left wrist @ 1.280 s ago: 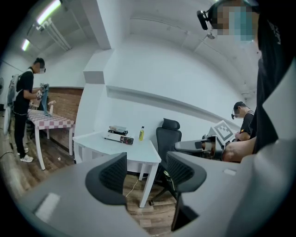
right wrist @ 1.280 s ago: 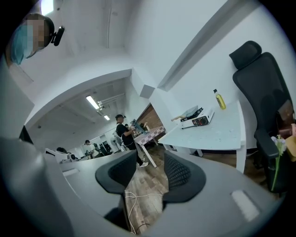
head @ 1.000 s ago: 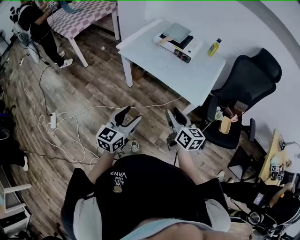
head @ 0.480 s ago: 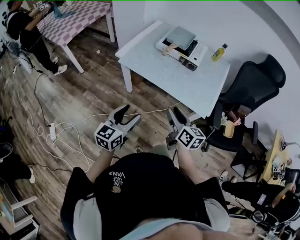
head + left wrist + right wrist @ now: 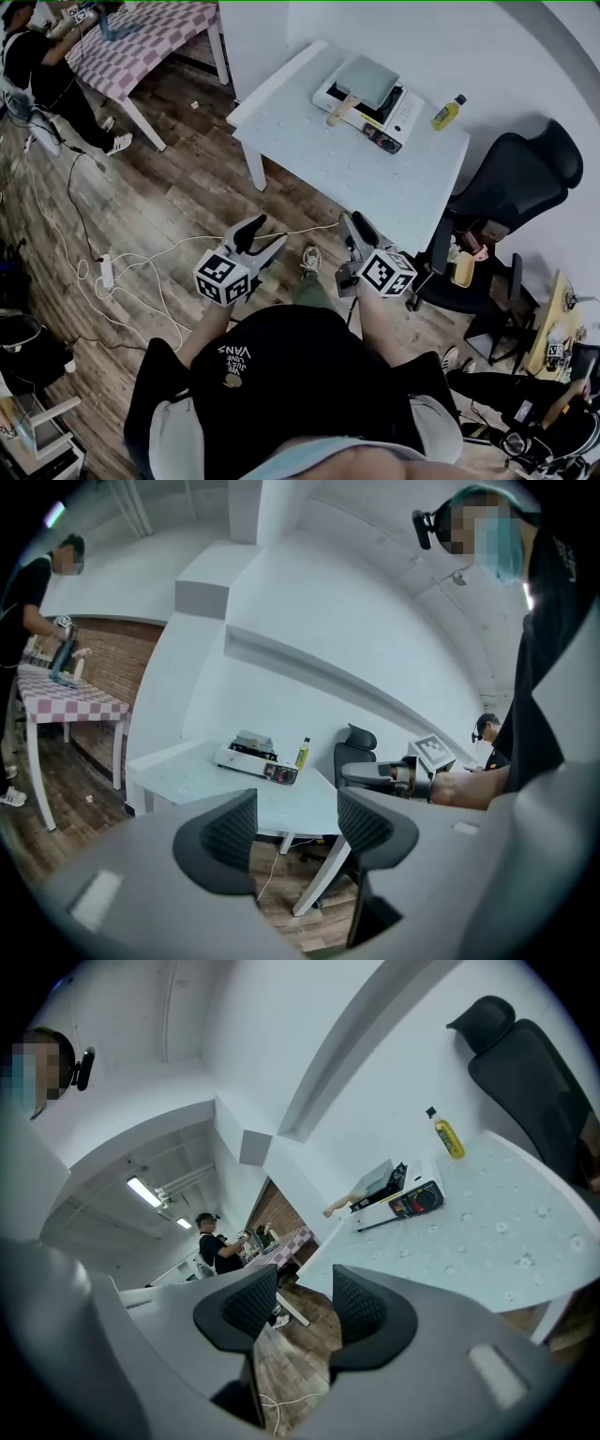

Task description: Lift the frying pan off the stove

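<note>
Well short of the table (image 5: 319, 159), we held both grippers out over the wood floor (image 5: 169, 197). Left gripper (image 5: 265, 234): jaws apart, nothing between them. Right gripper (image 5: 352, 228): likewise spread and empty. We noted the pan (image 5: 366, 80) on the stove (image 5: 398, 112) at the table's far side, its handle (image 5: 339, 111) pointing near-left. A yellow bottle (image 5: 448, 112) stood just right of the stove, and a black chair (image 5: 516, 173) right of the table. A person (image 5: 42, 66) stood at a checked table (image 5: 141, 47), far left.

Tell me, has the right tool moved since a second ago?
Yes. The right tool has moved forward toward the white table; the gap to its near edge has narrowed.
</note>
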